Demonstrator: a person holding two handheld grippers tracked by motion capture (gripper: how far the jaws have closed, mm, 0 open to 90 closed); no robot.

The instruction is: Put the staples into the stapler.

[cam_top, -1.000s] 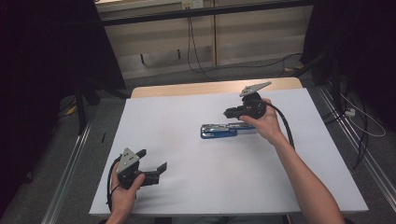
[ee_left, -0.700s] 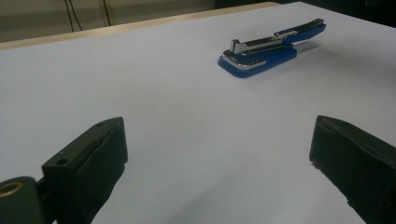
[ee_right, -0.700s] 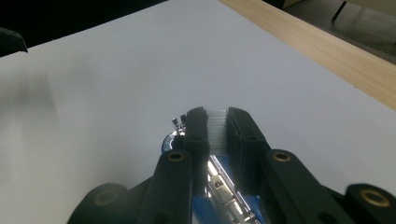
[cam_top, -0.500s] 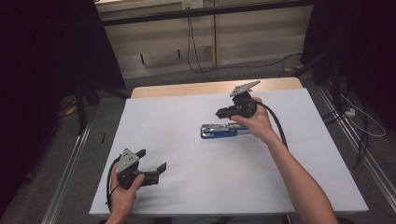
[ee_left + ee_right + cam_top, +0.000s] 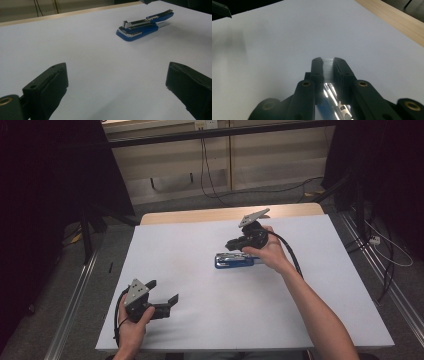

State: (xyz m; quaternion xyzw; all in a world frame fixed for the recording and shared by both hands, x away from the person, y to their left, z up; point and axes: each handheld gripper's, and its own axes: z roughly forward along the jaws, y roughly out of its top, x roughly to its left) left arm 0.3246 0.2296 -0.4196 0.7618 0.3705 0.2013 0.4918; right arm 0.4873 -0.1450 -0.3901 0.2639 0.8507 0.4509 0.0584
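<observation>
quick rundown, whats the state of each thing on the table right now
stapler: open, top arm swung back, lying flat on the table
staple strip: clamped between the right tool's pads
right tool: shut on the strip, above the stapler
left tool: open, holding nothing

High view and left gripper view share stapler (image 5: pixel 234 260)
</observation>
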